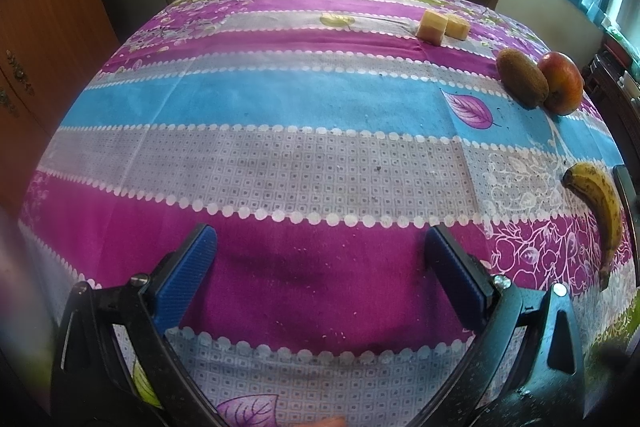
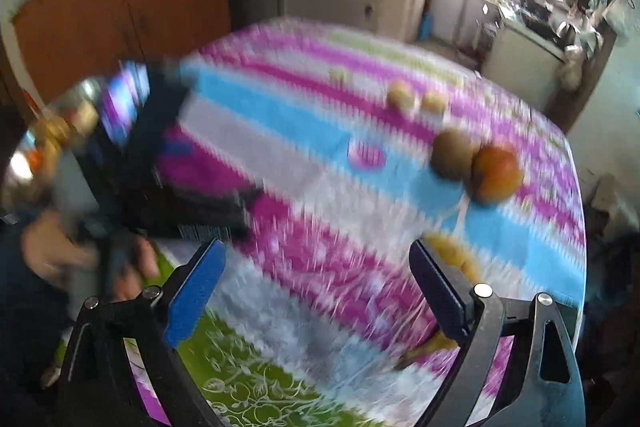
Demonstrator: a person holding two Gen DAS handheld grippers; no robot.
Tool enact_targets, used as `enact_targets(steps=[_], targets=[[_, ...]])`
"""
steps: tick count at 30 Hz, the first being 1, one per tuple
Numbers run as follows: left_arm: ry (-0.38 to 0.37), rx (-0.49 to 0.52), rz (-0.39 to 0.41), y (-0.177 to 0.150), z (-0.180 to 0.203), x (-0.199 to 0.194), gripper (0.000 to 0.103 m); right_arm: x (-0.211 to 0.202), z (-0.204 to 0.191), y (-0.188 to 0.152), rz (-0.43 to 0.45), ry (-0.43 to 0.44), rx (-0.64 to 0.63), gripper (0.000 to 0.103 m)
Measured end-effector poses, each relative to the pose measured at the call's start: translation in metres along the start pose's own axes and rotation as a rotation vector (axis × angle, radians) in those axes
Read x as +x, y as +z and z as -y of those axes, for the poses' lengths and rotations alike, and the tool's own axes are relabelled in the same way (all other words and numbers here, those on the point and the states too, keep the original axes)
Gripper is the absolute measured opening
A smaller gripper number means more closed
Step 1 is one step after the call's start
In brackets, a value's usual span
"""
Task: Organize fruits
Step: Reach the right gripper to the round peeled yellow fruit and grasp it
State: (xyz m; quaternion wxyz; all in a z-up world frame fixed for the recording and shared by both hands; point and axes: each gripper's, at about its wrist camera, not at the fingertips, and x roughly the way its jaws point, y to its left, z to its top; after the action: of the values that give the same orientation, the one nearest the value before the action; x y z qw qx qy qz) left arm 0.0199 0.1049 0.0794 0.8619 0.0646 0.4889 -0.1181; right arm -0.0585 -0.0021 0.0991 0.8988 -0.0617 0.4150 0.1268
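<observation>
Both grippers, left (image 1: 320, 267) and right (image 2: 316, 287), spread wide, empty. Banana (image 1: 600, 211) soft, probably bruises; grab mid-body, gently.

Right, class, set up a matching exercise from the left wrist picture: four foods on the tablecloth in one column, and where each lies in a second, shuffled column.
Column one:
1. banana
2. kiwi
3. apple
4. two pale yellow blocks

Column two:
A. farthest back, on the grey-and-magenta stripes
B. touching the kiwi, nearer the table's right edge
C. nearest the camera, alone at the right edge
D. on the blue stripe's edge, just left of the apple

Pairs: 1-C, 2-D, 3-B, 4-A
</observation>
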Motion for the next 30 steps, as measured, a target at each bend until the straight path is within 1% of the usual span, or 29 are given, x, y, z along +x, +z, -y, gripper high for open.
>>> enact_targets(steps=[1,2,4,5,6,7,8,9,11,13,14,18,20,23,26,29,30], targets=[[0.000,0.000,0.000,0.000,0.001,0.000,0.103,-0.005,0.007,0.009,0.024,0.015,-0.002,0.094],[0.000,0.000,0.000,0.000,0.001,0.000,0.103,-0.008,0.016,0.023,0.049,0.004,-0.014,0.094],[0.000,0.000,0.000,0.000,0.001,0.000,0.103,-0.001,0.034,0.051,0.062,-0.084,-0.027,0.094],[0.000,0.000,0.000,0.000,0.001,0.000,0.103,0.008,0.050,0.066,0.055,-0.126,-0.018,0.089],[0.000,0.000,0.000,0.000,0.001,-0.001,0.103,0.018,0.064,0.079,0.040,-0.145,-0.002,0.074],[0.000,0.000,0.000,0.000,0.001,0.000,0.103,0.034,0.081,0.093,0.004,-0.148,0.028,0.067],[0.000,0.000,0.001,0.000,0.001,-0.001,0.103,0.052,0.098,0.105,-0.041,-0.130,0.067,0.061],[0.001,0.000,0.000,0.000,0.001,0.000,0.103,0.067,0.111,0.114,-0.073,-0.117,0.096,0.059],[-0.001,0.001,0.000,0.000,0.001,0.000,0.103,0.100,0.133,0.131,-0.130,-0.135,0.119,0.059],[-0.002,0.002,0.000,-0.001,0.001,-0.001,0.103,0.127,0.149,0.142,-0.172,-0.125,0.131,0.059],[-0.003,0.002,-0.001,0.000,0.002,-0.001,0.103,0.140,0.151,0.147,-0.193,-0.120,0.133,0.059],[-0.006,0.004,-0.001,0.001,0.001,-0.001,0.103,0.183,0.154,0.159,-0.272,-0.147,0.091,0.059],[-0.006,0.004,-0.001,0.001,0.001,0.000,0.103,0.196,0.155,0.160,-0.284,-0.152,0.081,0.059],[-0.006,0.004,-0.001,0.001,0.002,0.000,0.103,0.213,0.153,0.166,-0.311,-0.136,0.083,0.059],[-0.006,0.004,-0.001,0.001,0.001,0.000,0.103,0.228,0.150,0.167,-0.347,-0.185,0.070,0.059],[-0.006,0.004,-0.001,0.001,0.002,0.000,0.103,0.234,0.152,0.164,-0.359,-0.217,0.067,0.057],[-0.006,0.004,-0.001,0.001,0.002,0.000,0.103,0.235,0.152,0.163,-0.363,-0.224,0.069,0.052]])
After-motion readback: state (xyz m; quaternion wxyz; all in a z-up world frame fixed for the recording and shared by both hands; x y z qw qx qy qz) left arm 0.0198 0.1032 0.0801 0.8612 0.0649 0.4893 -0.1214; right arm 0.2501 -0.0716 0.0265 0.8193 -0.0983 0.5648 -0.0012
